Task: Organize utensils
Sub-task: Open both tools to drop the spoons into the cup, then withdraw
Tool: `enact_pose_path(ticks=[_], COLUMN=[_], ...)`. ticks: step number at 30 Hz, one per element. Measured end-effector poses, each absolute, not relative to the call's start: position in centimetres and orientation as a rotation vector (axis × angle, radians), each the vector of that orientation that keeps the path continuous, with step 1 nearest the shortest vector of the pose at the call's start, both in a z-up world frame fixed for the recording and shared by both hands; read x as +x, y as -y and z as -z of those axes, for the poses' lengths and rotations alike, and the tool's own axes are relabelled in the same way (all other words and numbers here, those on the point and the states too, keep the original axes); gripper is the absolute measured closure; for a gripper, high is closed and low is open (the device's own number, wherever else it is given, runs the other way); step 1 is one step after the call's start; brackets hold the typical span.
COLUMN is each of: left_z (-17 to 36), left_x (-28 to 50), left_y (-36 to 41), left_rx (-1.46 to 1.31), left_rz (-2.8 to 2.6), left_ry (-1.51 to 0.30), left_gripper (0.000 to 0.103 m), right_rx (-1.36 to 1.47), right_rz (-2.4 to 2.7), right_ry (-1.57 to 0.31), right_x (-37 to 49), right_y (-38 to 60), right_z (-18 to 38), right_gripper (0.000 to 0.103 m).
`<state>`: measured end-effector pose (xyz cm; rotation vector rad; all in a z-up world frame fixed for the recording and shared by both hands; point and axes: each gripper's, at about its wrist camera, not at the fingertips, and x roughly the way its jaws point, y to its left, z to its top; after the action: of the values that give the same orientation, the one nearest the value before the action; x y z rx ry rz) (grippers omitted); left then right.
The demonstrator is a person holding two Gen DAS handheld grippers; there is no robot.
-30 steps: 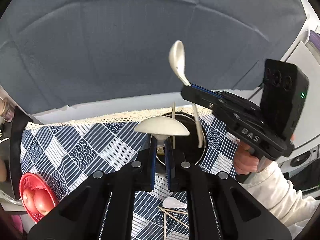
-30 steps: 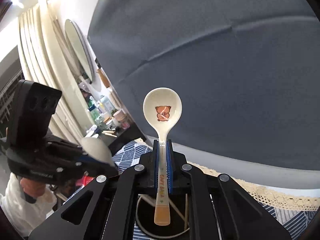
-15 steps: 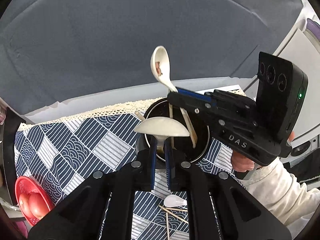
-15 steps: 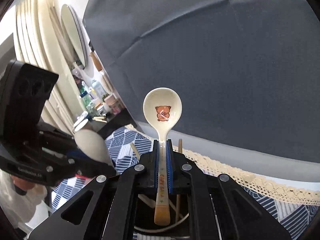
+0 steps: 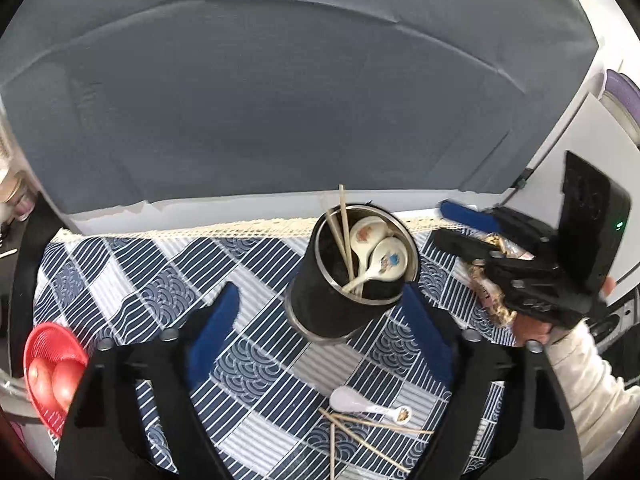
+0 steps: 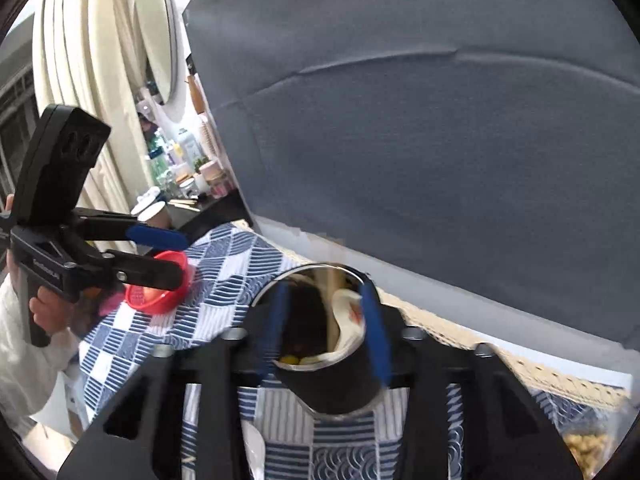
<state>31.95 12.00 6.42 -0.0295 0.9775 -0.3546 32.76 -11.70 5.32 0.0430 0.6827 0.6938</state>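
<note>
Both spoons (image 5: 378,254) sit bowl-up in the black holder cup (image 5: 340,304) w/ two chopsticks (image 5: 343,232), cup upright on the checked cloth of the bench (image 5: 132,276). Left tongs (image 5: 316,332) spread wide, empty, fingers either side of the cup, not touching. Right tongs (image 6: 326,328) also parted, holding nothing, blurred, flanking the cup rim. Judged next: fetch the loose spoon (image 5: 360,402) and chopsticks (image 5: 360,436) lying near the front edge. Approach low, pinch spoon mid-handle, lift clear before swinging to the cup; chopsticks are thin, prob. slip, so take one at a time.
</note>
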Motion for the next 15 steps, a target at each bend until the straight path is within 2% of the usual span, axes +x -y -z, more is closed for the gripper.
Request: enact_pose_path(ticks=[1,2,8,15], left_z=[-6.3,-6.1,-5.3,-4.7], left_x=[31.5,31.1,29.0,26.4], left_y=[-12.1,-12.2,-12.7,-13.6], left_rx=[-0.021,-0.023,-0.058,-0.055], left_rz=[0.338,0.324,0.302,0.281], left_ry=[-0.985,-0.993,-1.01,-1.007], left_gripper=[0.013,0.007,0.007,0.007], right_rx=[0.054,0.059,0.029,-0.039], right_rz=[-0.684,-0.666,-0.568,-0.525], right_ry=[-0.694,-0.702,-0.748,-0.8], right_x=[32.5,32.1,30.2,28.0], right_y=[12.0,12.4,14.1,14.3], right_z=[-5.4,-5.4,-4.6,-3.6], right_gripper=[0.049,0.041,0.018,0.015])
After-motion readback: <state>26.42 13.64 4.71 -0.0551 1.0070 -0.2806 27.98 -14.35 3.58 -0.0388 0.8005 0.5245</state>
